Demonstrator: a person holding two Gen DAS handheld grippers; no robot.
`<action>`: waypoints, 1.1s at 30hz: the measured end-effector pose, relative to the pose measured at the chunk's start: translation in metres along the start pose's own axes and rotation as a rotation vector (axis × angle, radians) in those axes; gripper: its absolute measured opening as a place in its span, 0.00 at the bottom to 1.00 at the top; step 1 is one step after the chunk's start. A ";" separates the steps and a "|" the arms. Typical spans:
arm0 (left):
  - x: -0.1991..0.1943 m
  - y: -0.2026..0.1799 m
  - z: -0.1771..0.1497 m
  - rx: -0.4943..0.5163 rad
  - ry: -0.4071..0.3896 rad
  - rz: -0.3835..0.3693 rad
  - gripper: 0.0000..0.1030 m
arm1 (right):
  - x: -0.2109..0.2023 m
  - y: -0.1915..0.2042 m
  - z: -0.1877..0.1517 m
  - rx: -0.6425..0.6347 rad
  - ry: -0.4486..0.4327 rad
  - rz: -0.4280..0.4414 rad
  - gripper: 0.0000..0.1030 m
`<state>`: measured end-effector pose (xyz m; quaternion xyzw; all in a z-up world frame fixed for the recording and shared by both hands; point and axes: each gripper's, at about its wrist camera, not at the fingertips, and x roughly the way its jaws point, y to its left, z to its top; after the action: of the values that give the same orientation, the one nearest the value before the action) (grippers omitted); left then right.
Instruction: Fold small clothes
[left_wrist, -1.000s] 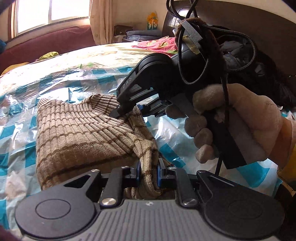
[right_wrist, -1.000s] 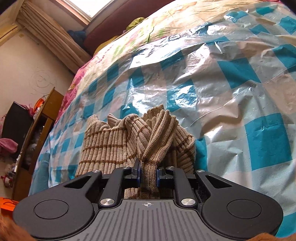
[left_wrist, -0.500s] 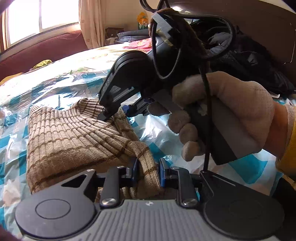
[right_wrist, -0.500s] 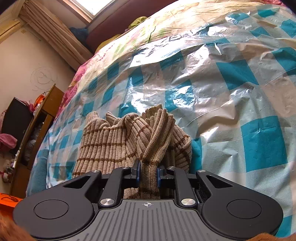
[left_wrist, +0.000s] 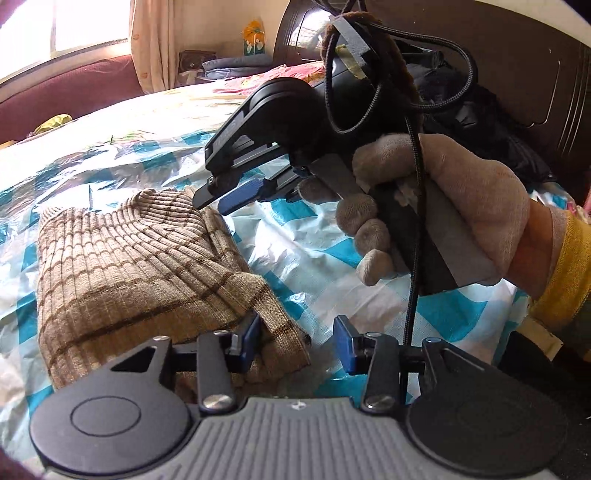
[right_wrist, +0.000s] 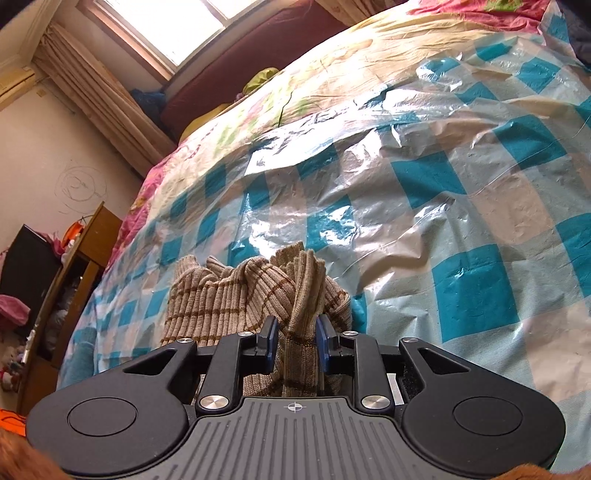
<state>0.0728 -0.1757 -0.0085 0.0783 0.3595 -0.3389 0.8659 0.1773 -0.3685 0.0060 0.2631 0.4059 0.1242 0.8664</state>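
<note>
Spread over the bed (right_wrist: 369, 55): a crinkly blue-checked plastic sheet (right_wrist: 461, 192). Lying folded on it: a ribbed tan sweater (left_wrist: 140, 266) with brown stripes. Left claw (left_wrist: 295, 341) released, pads apart, the sweater's near corner resting against the left pad only. Right claw (right_wrist: 294, 345) slackened around a bunched ridge of knit, pads just beside it, grip apparently letting go. Best drawn straight back and slightly up, clear of the fabric, to avoid dragging the fold open. Worth pressing the raised far edge flat afterwards.
</note>
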 end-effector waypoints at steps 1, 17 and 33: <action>-0.004 0.003 -0.001 -0.001 -0.002 -0.001 0.45 | -0.002 0.001 0.000 -0.002 -0.008 -0.003 0.23; -0.063 0.043 -0.004 -0.112 -0.082 0.058 0.46 | 0.040 0.039 -0.002 -0.132 0.021 -0.045 0.36; -0.029 0.082 -0.003 -0.137 -0.080 0.175 0.48 | 0.029 -0.008 -0.008 0.058 -0.038 -0.076 0.08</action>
<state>0.1091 -0.0974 -0.0001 0.0361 0.3386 -0.2395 0.9092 0.1892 -0.3602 -0.0212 0.2747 0.4024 0.0743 0.8701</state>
